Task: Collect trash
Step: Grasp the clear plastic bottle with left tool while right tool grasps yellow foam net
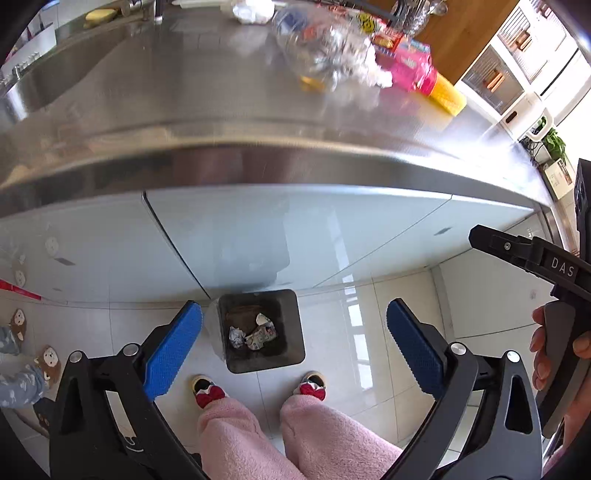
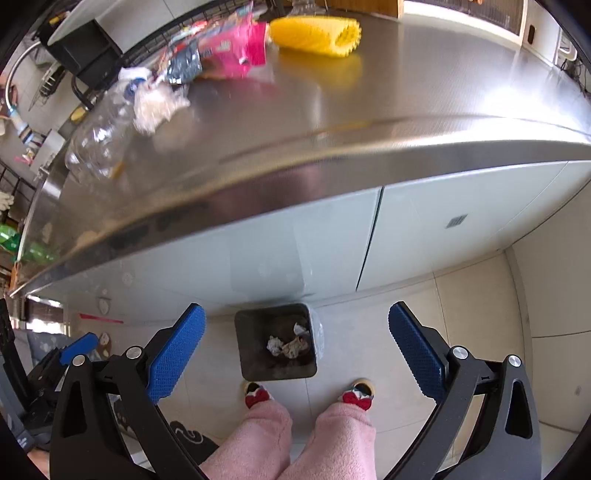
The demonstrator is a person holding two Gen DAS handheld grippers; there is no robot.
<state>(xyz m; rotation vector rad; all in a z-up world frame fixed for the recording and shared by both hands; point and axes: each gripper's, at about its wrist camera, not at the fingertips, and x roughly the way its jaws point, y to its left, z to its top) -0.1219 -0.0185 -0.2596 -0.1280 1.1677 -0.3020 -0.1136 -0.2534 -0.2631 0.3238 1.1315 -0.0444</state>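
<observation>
A dark square bin point(image 1: 291, 332) stands on the floor below the counter, with crumpled paper point(image 1: 255, 334) inside; it also shows in the right wrist view point(image 2: 251, 354). My left gripper point(image 1: 293, 350) is open and empty above the bin. My right gripper point(image 2: 295, 350) is open and empty above it too. On the steel counter point(image 1: 184, 92) lie a clear plastic bottle point(image 1: 317, 48), a white wad point(image 2: 155, 105), a pink wrapper point(image 2: 240, 48) and a yellow ribbed cup point(image 2: 317, 35) on its side.
A sink point(image 1: 44, 85) is set in the counter's left end. Pale cabinet doors point(image 1: 332, 236) run under the counter. The person's pink-trousered legs point(image 1: 280, 435) and red-bowed slippers stand just before the bin. The right gripper's body point(image 1: 535, 258) shows at the right.
</observation>
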